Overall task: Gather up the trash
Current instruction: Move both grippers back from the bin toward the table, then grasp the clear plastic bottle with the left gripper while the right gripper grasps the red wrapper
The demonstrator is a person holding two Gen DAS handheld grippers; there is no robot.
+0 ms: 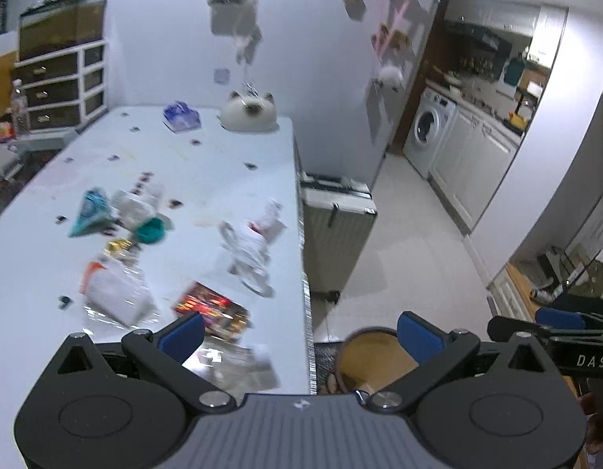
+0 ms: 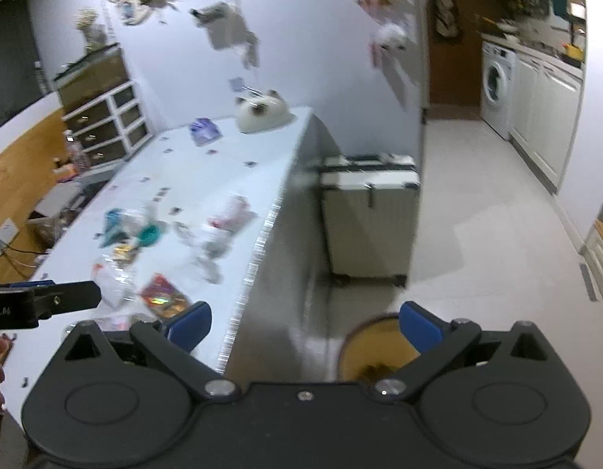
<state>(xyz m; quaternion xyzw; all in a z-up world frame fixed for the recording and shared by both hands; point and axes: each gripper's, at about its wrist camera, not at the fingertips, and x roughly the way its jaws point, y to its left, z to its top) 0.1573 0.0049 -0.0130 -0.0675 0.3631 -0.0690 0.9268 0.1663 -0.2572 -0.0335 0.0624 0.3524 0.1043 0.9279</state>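
Trash lies scattered on a white table [image 1: 207,164]: a red shiny wrapper [image 1: 213,308], clear plastic with an orange label [image 1: 113,293], crumpled white paper [image 1: 250,250], a teal lid [image 1: 149,230], a teal wrapper [image 1: 90,211]. The same red wrapper [image 2: 162,297] and crumpled white paper [image 2: 219,238] show in the right wrist view. A round brown bin [image 1: 370,359] stands on the floor below the table's corner, also seen as the bin [image 2: 374,351]. My left gripper [image 1: 301,336] hangs open over the table's near right edge, nothing between its fingers. My right gripper [image 2: 305,326] is open and empty beside the table, above the bin.
A white suitcase [image 1: 336,222] stands against the table's right side. A cat-shaped white object [image 1: 248,113] and a purple packet [image 1: 180,117] sit at the table's far end. A washing machine [image 1: 430,129] and cabinets line the tiled floor [image 2: 477,234] to the right. Drawers [image 1: 63,86] stand far left.
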